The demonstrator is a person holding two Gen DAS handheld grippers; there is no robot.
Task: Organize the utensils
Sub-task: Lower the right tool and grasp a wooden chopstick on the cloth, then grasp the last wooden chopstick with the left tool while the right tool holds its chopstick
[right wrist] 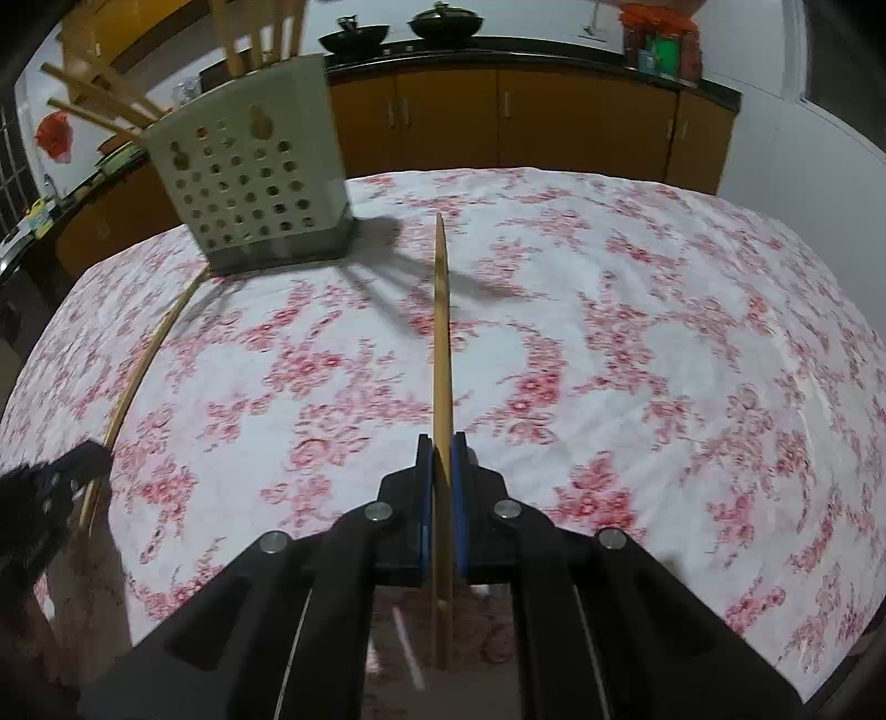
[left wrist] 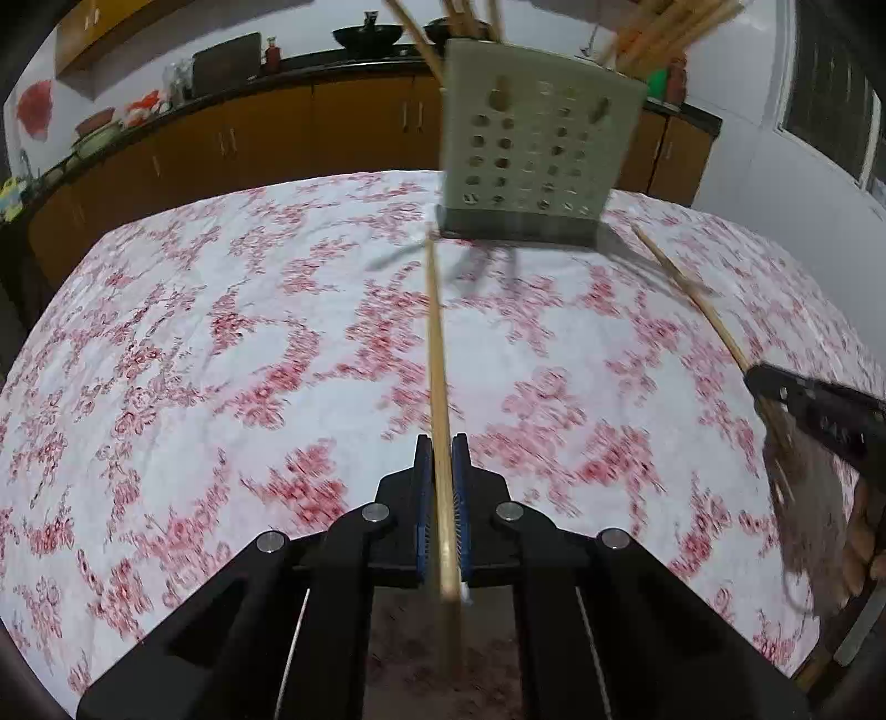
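A pale perforated utensil holder (left wrist: pixel 531 155) stands at the far side of the table with several wooden sticks poking out of its top. My left gripper (left wrist: pixel 442 443) is shut on a wooden chopstick (left wrist: pixel 437 343) that runs forward toward the holder's base. In the right wrist view my right gripper (right wrist: pixel 442 443) is shut on a second chopstick (right wrist: pixel 441 332), its tip short of the holder (right wrist: pixel 260 171). Each view shows the other gripper at its edge, the right gripper (left wrist: pixel 819 410) and the left gripper (right wrist: pixel 50 476), each with its own stick.
A white tablecloth with red flowers (left wrist: pixel 221 360) covers the table. Behind it runs a dark counter over orange-brown cabinets (right wrist: pixel 498 122), with black pans (right wrist: pixel 443 22), jars and bowls on top. A window (left wrist: pixel 830 99) is at the right.
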